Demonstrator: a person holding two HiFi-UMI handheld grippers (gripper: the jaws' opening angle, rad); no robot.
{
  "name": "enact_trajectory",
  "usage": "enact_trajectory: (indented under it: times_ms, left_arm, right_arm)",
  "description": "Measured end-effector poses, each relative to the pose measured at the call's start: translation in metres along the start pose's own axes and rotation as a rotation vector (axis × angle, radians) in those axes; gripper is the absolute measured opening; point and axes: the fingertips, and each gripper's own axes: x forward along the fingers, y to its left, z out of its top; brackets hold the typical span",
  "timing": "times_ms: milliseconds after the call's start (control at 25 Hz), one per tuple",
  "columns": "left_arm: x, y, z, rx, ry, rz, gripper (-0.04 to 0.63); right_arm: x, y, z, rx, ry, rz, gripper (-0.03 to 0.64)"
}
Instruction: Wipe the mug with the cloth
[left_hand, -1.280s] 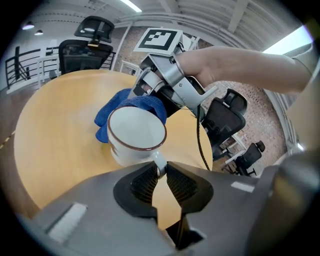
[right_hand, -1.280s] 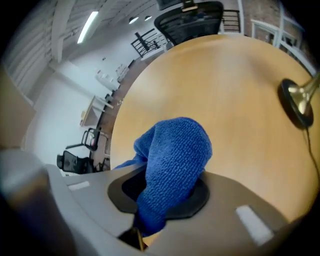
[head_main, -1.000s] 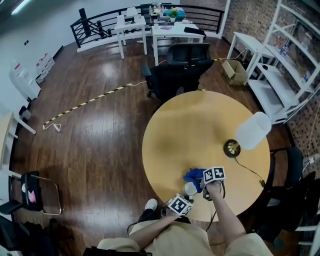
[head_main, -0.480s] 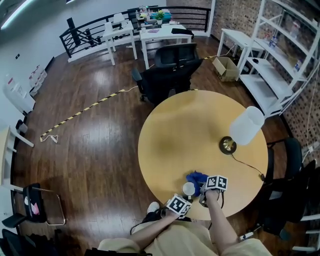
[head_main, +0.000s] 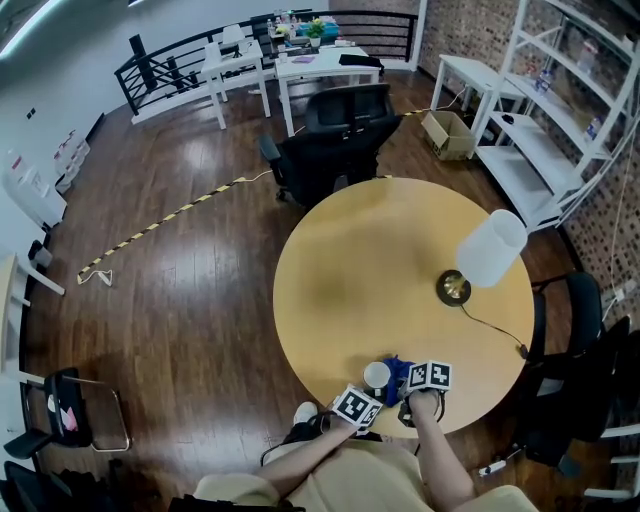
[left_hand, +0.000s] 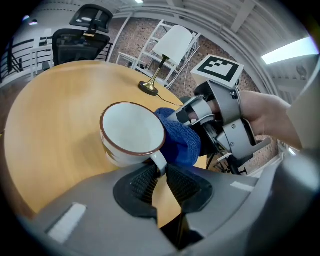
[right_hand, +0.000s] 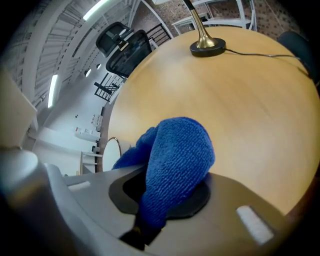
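A white mug (left_hand: 131, 134) with a brown rim stands near the round table's front edge, also seen as the mug (head_main: 377, 375) in the head view. My left gripper (left_hand: 159, 176) is shut on the mug's handle. A blue cloth (right_hand: 175, 160) is bunched between the jaws of my right gripper (right_hand: 160, 200), which is shut on it. In the left gripper view the cloth (left_hand: 181, 142) presses against the mug's right side, with the right gripper (left_hand: 220, 125) behind it. The mug's rim (right_hand: 114, 146) peeks out left of the cloth in the right gripper view.
A lamp with a white shade (head_main: 485, 249) and a brass base (head_main: 453, 288) stands on the wooden table (head_main: 380, 260), its cord (head_main: 497, 331) trailing toward the right edge. A black office chair (head_main: 335, 140) stands beyond the table.
My right gripper has slid with the cloth toward the table's front edge and rolled, bringing the cloth along the mug's right side. The left gripper and mug have stayed put.
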Motion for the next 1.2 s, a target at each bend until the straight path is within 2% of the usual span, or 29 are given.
enact_trajectory:
  times_ms: [160,320,520,640,680,760,920,1080,1200]
  left_arm:
    - [0.000,0.000,-0.001,-0.005,-0.003,0.004,0.048]
    - [-0.001,0.002,-0.001,0.012,0.001,0.005,0.048]
    - [-0.001,0.002,0.001,0.031,-0.020,0.009,0.047]
    - [0.000,-0.001,-0.002,0.069,-0.013,-0.011,0.057]
    - [-0.003,-0.002,-0.004,0.080,0.006,-0.027,0.095]
    - [-0.014,-0.001,-0.010,0.076,0.038,-0.051,0.222]
    - [-0.057,0.011,-0.009,0.020,-0.008,-0.050,0.303]
    - [-0.090,0.044,0.007,-0.068,-0.109,-0.012,0.302]
    - [-0.097,0.072,0.042,-0.087,-0.171,0.009,0.298]
  right_arm:
    - [-0.002,0.004,-0.014,-0.071,0.089,-0.050,0.051]
    - [0.005,0.013,-0.035,-0.107,0.209,-0.012,0.048]
    - [0.004,0.013,-0.034,-0.117,0.269,0.047,0.052]
    - [-0.001,0.008,-0.034,-0.120,0.260,0.082,0.065]
    - [-0.002,0.007,-0.035,-0.120,0.250,0.091,0.069]
    - [-0.007,0.006,-0.038,-0.125,0.224,0.103,0.071]
    - [-0.023,0.006,-0.044,-0.164,0.153,0.120,0.071]
    - [-0.048,0.018,-0.054,-0.250,0.100,0.165,0.071]
    - [-0.066,0.034,-0.071,-0.305,0.092,0.240,0.071]
